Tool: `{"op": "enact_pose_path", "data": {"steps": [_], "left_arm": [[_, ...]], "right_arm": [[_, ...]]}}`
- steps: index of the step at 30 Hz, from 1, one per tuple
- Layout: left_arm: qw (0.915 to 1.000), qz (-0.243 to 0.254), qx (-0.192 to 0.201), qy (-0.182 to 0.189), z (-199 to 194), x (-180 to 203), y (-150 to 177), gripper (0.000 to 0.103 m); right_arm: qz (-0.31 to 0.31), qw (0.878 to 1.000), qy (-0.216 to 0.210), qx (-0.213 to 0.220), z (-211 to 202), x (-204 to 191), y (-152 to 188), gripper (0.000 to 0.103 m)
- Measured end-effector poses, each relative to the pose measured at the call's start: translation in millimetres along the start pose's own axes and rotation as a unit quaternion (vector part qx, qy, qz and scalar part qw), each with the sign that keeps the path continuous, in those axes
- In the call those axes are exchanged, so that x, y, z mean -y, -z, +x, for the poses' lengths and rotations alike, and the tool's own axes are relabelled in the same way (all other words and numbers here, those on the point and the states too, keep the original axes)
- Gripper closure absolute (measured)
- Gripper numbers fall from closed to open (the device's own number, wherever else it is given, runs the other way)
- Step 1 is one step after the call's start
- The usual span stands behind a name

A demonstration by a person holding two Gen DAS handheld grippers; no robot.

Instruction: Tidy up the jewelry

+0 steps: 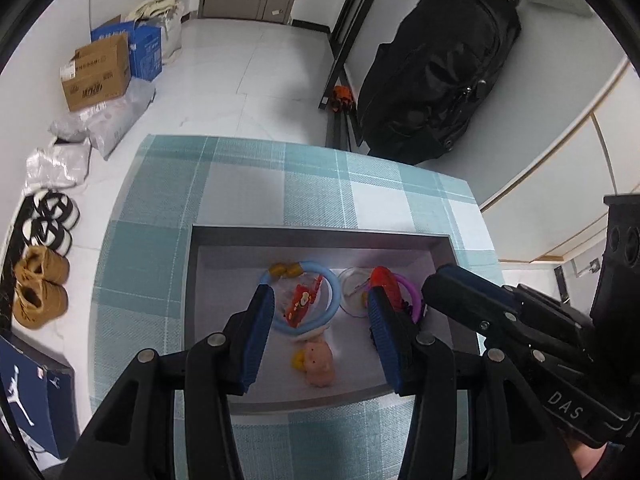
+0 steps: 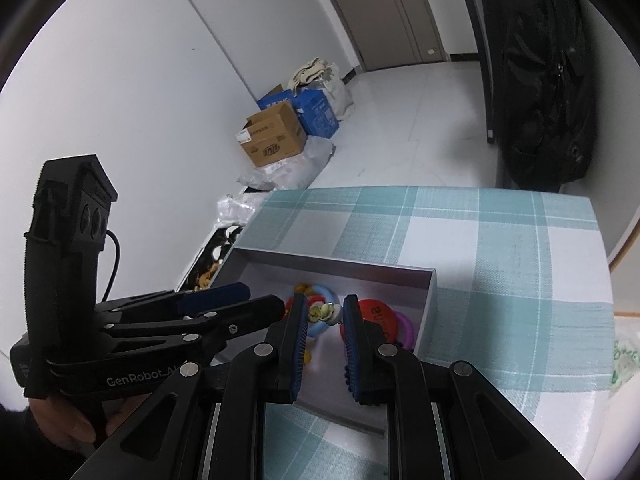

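Left gripper (image 1: 316,320) spread, gripping nothing, poised over the grey box (image 1: 320,236) as if picking; right gripper (image 2: 324,336) narrowly parted, nothing visibly pinched, angled in from the box's right wall; inside, mid-floor: blue ring (image 1: 332,280), red charm (image 1: 300,304), purple ring (image 1: 414,296), pink figure (image 1: 318,362); bright, jumbled, touching.

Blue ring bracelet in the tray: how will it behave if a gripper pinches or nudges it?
The blue ring bracelet looks like thin smooth tubing, so probably light and somewhat springy rather than rigid. Its glossy surface may slip between pads. It lies flat on the tray floor, so a nudge would likely slide it, dragging the red charm inside the loop.
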State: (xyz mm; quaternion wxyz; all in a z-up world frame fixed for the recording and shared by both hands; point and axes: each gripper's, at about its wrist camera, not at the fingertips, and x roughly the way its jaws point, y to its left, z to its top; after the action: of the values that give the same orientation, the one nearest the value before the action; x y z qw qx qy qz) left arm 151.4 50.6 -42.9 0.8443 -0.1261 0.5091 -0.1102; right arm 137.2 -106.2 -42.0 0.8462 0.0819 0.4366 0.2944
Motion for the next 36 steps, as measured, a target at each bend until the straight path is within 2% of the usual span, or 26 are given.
{"op": "enact_pose_path", "data": {"steps": [2, 3, 5, 7, 9, 14, 17, 21, 26, 29, 36], "left_arm": [[1.0000, -0.003, -0.006, 0.000, 3.3, -2.6, -1.4, 0.057], [0.9999, -0.002, -0.006, -0.008, 4.3, -3.0, -2.0, 0.047], [0.9999, -0.002, -0.001, -0.015, 4.2, -3.1, -2.9, 0.036], [0.9999, -0.006, 0.011, -0.009, 0.4, -4.5, -4.3, 0.036], [0.9999, -0.009, 0.013, -0.003, -1.1, -5.4, -5.2, 0.035], [0.9998, -0.007, 0.011, -0.012, 0.6, -4.7, -3.0, 0.035], [0.9993, 0.004, 0.015, -0.033, -0.9, -2.0, -0.9, 0.035], [0.9979, 0.023, 0.031, -0.051, -8.7, 5.5, 3.2, 0.035], [0.9949, 0.044, 0.058, -0.070, -20.5, 12.2, 8.0, 0.034], [0.9943, 0.041, 0.068, -0.071, -26.1, 12.4, 10.8, 0.034], [0.9915, 0.035, 0.090, -0.088, -38.2, 15.9, 19.5, 0.034]], "right_arm": [[0.001, 1.000, 0.004, -0.001, 1.8, 0.3, -0.3, 0.084], [0.001, 1.000, 0.004, 0.000, 2.5, 0.5, -0.7, 0.084], [-0.001, 1.000, 0.003, 0.002, 2.4, -0.2, -1.0, 0.077], [-0.006, 1.000, 0.010, 0.009, -0.2, -1.3, -0.4, 0.059], [-0.004, 1.000, 0.014, 0.018, -4.7, -0.4, -0.1, 0.055], [0.003, 1.000, 0.020, 0.021, -9.3, 2.3, 0.3, 0.049], [0.000, 0.999, 0.025, 0.022, -12.7, 1.8, 1.1, 0.045], [0.000, 0.999, 0.032, 0.029, -18.5, 1.1, 3.7, 0.033], [-0.005, 0.998, 0.042, 0.037, -27.5, 1.0, 7.5, 0.031], [-0.004, 0.998, 0.047, 0.050, -33.9, 1.1, 8.9, 0.022], [0.000, 0.997, 0.053, 0.062, -43.7, -1.7, 15.7, 0.021]]}}
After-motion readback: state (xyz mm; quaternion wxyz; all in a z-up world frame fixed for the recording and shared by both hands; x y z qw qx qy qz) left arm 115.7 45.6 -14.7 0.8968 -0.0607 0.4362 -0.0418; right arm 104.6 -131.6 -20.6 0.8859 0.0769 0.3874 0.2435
